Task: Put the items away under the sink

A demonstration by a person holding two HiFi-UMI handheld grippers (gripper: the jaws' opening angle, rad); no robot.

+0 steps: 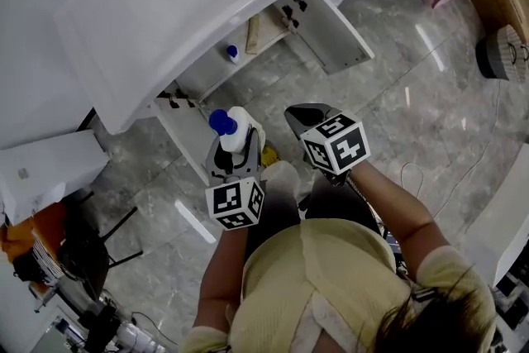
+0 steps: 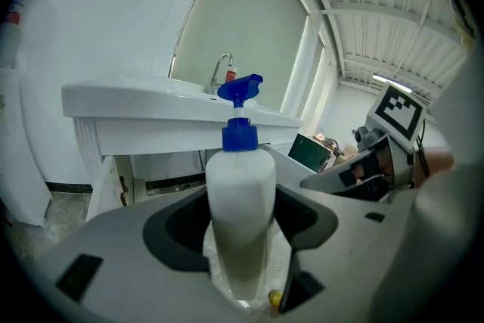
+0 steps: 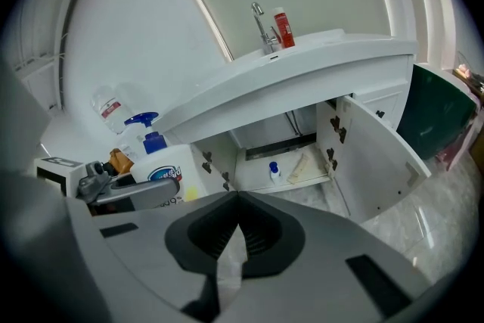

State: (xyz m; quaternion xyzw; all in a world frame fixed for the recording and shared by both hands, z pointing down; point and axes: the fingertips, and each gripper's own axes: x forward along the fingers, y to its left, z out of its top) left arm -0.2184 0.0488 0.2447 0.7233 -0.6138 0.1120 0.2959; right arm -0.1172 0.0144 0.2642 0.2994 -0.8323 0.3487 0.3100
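Observation:
A white spray bottle [image 1: 236, 128] with a blue trigger top stands upright in my left gripper [image 1: 236, 155], which is shut on its body [image 2: 240, 215]. My right gripper [image 1: 293, 114] hovers beside it with the jaws shut and nothing between them; its tips [image 3: 236, 194] point at the open sink cabinet [image 3: 281, 159]. On the cabinet floor stand a small blue-capped bottle [image 3: 274, 172] and a beige item [image 3: 297, 168]. In the head view both lie under the white sink [image 1: 165, 4], the small bottle [image 1: 233, 54] left of the beige item [image 1: 253, 35].
Both cabinet doors hang open, one on the right [image 1: 332, 31] and one on the left [image 1: 187, 131]. A red bottle [image 3: 283, 28] stands by the faucet [image 3: 262, 25]. A dark green bin [image 3: 437, 113] sits right of the cabinet. Black stand legs [image 1: 91, 244] are at the left.

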